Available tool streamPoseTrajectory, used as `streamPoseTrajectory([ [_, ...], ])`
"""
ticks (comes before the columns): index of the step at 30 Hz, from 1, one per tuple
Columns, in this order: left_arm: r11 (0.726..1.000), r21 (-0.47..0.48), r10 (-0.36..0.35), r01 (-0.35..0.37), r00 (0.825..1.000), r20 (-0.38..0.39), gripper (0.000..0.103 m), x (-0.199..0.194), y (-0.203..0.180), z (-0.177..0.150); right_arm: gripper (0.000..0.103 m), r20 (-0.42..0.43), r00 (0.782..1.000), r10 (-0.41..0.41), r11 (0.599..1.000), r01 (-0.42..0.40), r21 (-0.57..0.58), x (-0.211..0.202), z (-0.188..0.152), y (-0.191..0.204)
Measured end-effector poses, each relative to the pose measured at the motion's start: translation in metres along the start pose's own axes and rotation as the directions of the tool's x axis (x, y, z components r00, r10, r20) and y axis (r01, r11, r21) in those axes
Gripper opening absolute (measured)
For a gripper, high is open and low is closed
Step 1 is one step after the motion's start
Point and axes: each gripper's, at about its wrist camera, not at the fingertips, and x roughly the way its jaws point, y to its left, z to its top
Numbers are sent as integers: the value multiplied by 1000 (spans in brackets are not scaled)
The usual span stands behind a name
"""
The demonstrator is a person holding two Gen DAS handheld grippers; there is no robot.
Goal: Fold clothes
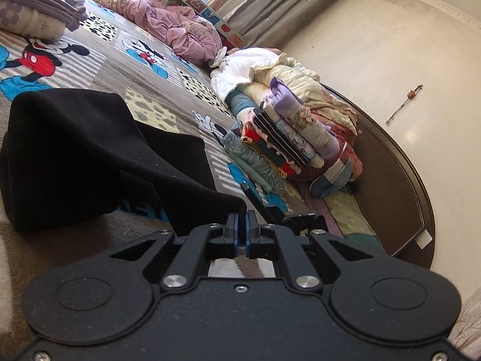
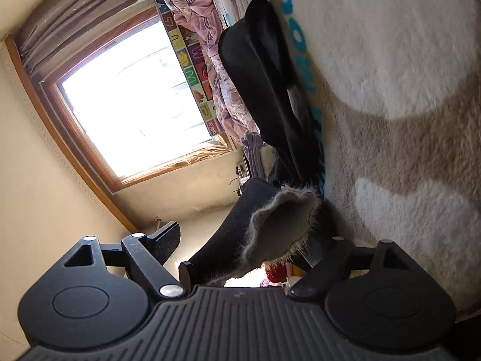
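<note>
A black garment (image 1: 90, 150) lies partly folded on the Mickey Mouse blanket (image 1: 144, 57). My left gripper (image 1: 242, 215) is shut on a corner of it and holds that corner just above the blanket. In the right wrist view the same black garment (image 2: 264, 75) stretches away along the blanket. My right gripper (image 2: 249, 240) has its jaws wide apart around a black edge with a furry grey lining (image 2: 279, 222); one finger (image 2: 168, 237) stands clear on the left. The right gripper's black tip also shows in the left wrist view (image 1: 264, 207).
A stack of folded clothes (image 1: 288, 138) sits at the blanket's right side by the dark wooden bed frame (image 1: 390, 180). A crumpled pink quilt (image 1: 168, 21) and a folded grey pile (image 1: 39, 6) lie at the far side. A bright window (image 2: 129, 105) faces the bed.
</note>
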Motion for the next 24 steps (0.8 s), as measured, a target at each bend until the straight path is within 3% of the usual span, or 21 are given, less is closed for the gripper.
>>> streamPoseTrajectory([
  [4,999,39,-6,8,999,-34,2,4,-4,-6,59,7,1000,-2,998,2,-61,3,1,3],
  [6,998,55,-22,26,998,-63,2,5,-4,-7,34,10,1000,8,995,-7,-95,2,2,6],
  [11,997,74,-8,16,995,-97,4,5,-2,-9,20,19,1000,19,987,-15,-159,-1,10,14],
  [13,998,58,-23,29,996,-90,15,1,0,-7,17,30,999,19,982,-13,-186,-4,12,18],
  [15,998,45,-35,38,997,-73,55,-5,2,-4,15,47,999,24,976,-13,-217,-11,15,22],
  [24,998,-42,-37,39,999,33,73,-28,20,13,13,159,984,82,943,-24,-333,-54,41,53],
])
